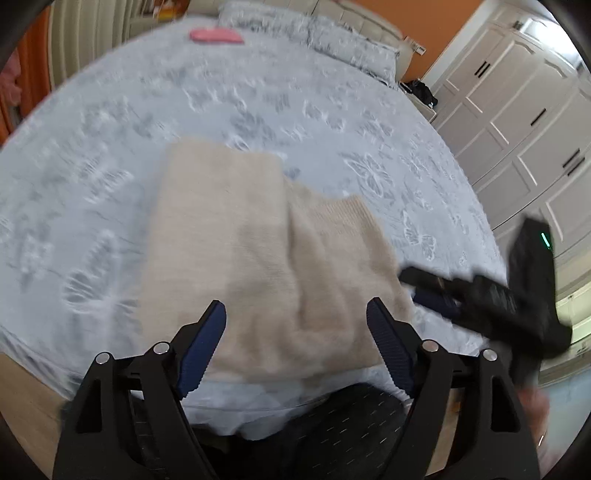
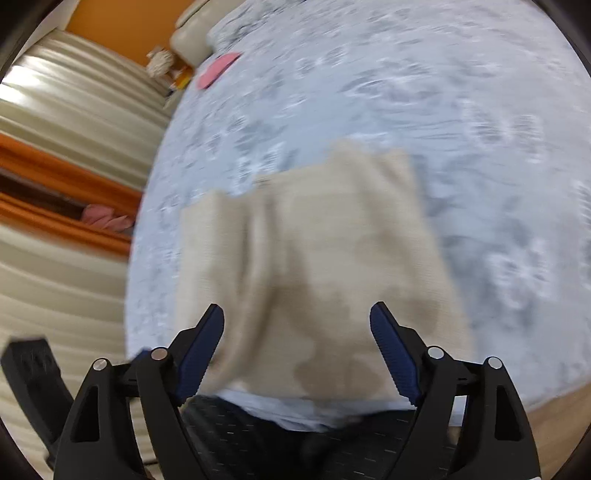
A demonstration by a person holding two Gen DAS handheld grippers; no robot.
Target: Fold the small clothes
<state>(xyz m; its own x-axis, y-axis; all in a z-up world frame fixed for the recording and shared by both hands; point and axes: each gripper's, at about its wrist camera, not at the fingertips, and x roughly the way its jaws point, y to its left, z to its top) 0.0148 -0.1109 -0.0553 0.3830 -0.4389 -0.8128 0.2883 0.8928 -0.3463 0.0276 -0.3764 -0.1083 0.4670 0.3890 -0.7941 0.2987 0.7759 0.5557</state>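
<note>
A beige knit garment [image 1: 258,254] lies partly folded near the front edge of the bed; it also fills the middle of the right wrist view [image 2: 325,258]. My left gripper [image 1: 297,317] is open and empty, hovering over the garment's near edge. My right gripper [image 2: 297,317] is open and empty above the garment's near end. The right gripper's black body [image 1: 491,295] shows at the right of the left wrist view, beside the garment. Both views are blurred.
The bed [image 1: 110,155] has a pale blue butterfly cover. A folded pink item [image 1: 216,36] lies at its far end near the pillows [image 1: 325,33]; it also shows in the right wrist view [image 2: 216,70]. White wardrobes [image 1: 517,122] stand right. Curtains [image 2: 74,129] hang left.
</note>
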